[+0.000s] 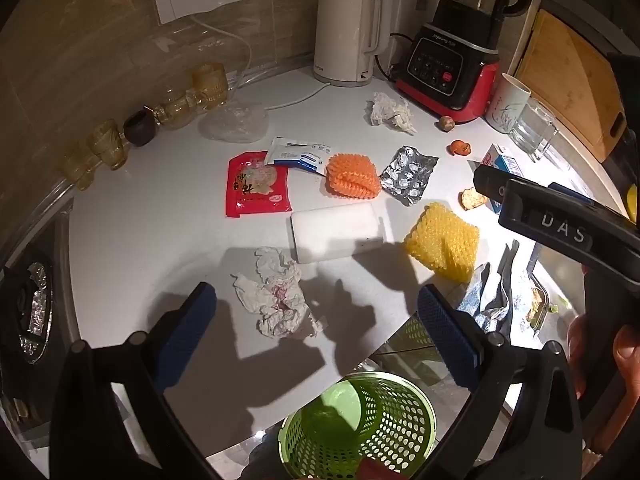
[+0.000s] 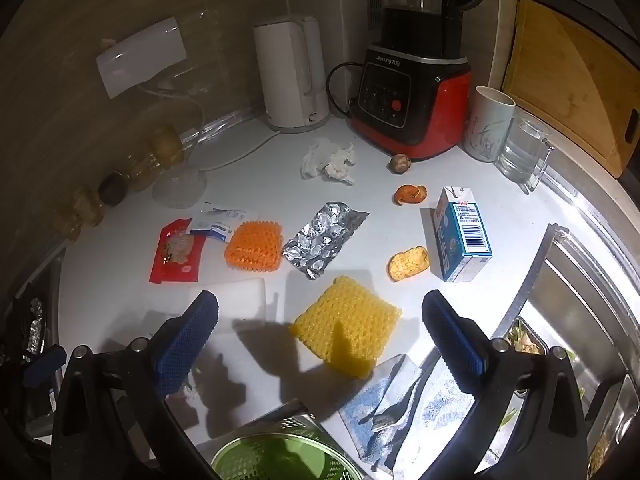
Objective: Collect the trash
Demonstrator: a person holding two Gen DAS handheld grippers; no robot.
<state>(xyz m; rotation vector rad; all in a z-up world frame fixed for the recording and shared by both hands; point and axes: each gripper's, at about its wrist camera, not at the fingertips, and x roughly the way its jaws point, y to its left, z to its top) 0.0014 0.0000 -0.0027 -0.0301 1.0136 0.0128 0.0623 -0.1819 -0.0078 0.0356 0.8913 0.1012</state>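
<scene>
Both our grippers are hanging over the counter (image 1: 168, 240) with nothing in them. Our left gripper (image 1: 316, 320) is spread wide, and a crumpled stained tissue (image 1: 276, 300) lies on the surface right between its fingers. Our right gripper (image 2: 320, 332) is wide open too, with the yellow foam net (image 2: 346, 330) flat between its fingertips. Ahead of that sit the foil blister pack (image 2: 320, 240), orange foam net (image 2: 254, 250) and milk carton (image 2: 460, 234). The green bin (image 1: 360, 428) is just below the left gripper.
</scene>
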